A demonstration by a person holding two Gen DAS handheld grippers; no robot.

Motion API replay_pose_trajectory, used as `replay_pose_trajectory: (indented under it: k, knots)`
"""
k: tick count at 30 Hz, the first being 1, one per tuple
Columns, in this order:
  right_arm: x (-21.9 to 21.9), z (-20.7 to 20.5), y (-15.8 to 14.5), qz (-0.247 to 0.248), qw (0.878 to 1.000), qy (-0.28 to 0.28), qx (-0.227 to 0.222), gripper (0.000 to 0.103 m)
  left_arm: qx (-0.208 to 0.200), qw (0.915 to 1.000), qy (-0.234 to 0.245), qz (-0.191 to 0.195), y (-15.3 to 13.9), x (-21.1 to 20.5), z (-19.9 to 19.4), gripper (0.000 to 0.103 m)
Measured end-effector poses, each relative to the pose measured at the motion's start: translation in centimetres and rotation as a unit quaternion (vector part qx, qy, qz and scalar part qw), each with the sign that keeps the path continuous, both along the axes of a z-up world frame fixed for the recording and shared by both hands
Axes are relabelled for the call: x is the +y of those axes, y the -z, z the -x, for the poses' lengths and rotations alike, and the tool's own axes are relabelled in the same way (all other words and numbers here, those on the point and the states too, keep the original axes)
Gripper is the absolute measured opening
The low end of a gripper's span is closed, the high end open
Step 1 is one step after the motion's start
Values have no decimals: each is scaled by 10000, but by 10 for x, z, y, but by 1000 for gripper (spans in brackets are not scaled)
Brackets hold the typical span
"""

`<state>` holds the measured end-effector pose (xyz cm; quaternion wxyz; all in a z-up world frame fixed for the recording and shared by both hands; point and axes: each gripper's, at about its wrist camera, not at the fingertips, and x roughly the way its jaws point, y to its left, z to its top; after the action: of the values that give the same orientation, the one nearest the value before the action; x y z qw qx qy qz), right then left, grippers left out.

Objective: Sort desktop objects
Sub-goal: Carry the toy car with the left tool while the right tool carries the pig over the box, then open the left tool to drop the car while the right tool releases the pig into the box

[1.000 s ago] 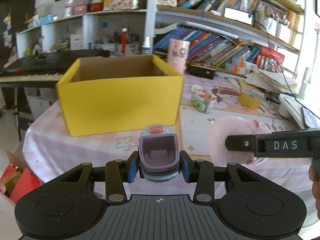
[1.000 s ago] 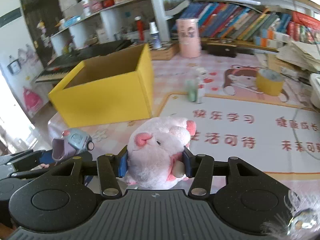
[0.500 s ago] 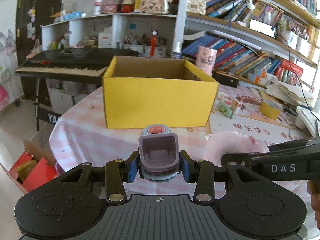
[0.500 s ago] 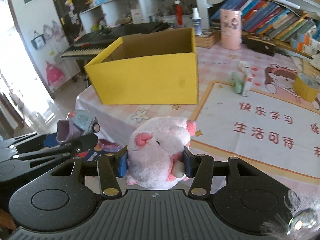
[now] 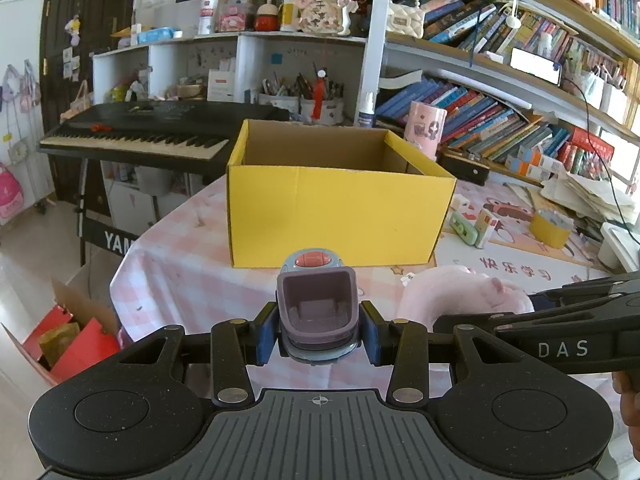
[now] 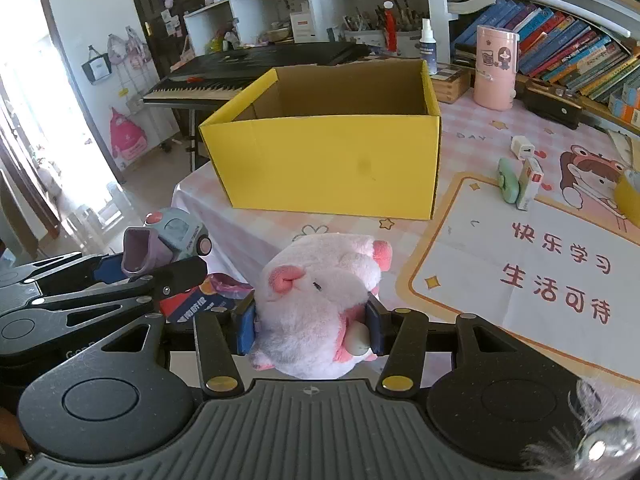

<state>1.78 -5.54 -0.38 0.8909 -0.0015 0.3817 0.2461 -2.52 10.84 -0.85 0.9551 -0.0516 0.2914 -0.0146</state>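
Note:
My left gripper (image 5: 318, 330) is shut on a small blue-and-purple toy car (image 5: 316, 312) with a red button, held in the air before the table's near edge. My right gripper (image 6: 310, 326) is shut on a pink plush pig (image 6: 320, 300), held beside the left gripper. The open yellow cardboard box (image 5: 336, 216) stands on the pink checked table ahead; what shows of its inside is bare. In the right wrist view the box (image 6: 332, 160) lies ahead and the toy car (image 6: 164, 240) shows at the left. The pig (image 5: 460, 296) shows at the right of the left wrist view.
A green toy and small white boxes (image 6: 518, 180) stand right of the yellow box, on a printed mat (image 6: 540, 272). A pink cylinder (image 6: 496, 68) and bookshelves are behind. A keyboard piano (image 5: 152, 132) stands off the table's left. A red carton (image 5: 68, 344) sits on the floor.
Both grippers have pulled back and up from the table with their toys; the yellow box now looks farther away and its open top shows more.

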Motion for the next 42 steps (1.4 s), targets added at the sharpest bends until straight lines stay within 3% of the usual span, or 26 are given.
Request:
replay_pose_trajectory:
  k: [12, 21, 29, 36, 42]
  knots:
    - [2, -11, -11, 31, 9998, -70, -193, 49, -260, 9996, 47, -12, -13, 2, -14, 41]
    - [-11, -28, -51, -235, 9946, 68, -1005, 48, -857, 9963, -38, -55, -43, 3, -42, 41]
    - [-18, -75, -85, -481, 9861, 0, -1588, 48, -1157, 9930, -201, -134, -58, -2, -81, 41]
    - [-17, -127, -88, -464, 9846, -185, -1677, 49, -1132, 9924, -409, -266, -55, -7, -121, 41]
    - [-15, -163, -80, -344, 9851, -438, -1628, 49, -803, 9942, -512, -492, -41, -12, -154, 41]
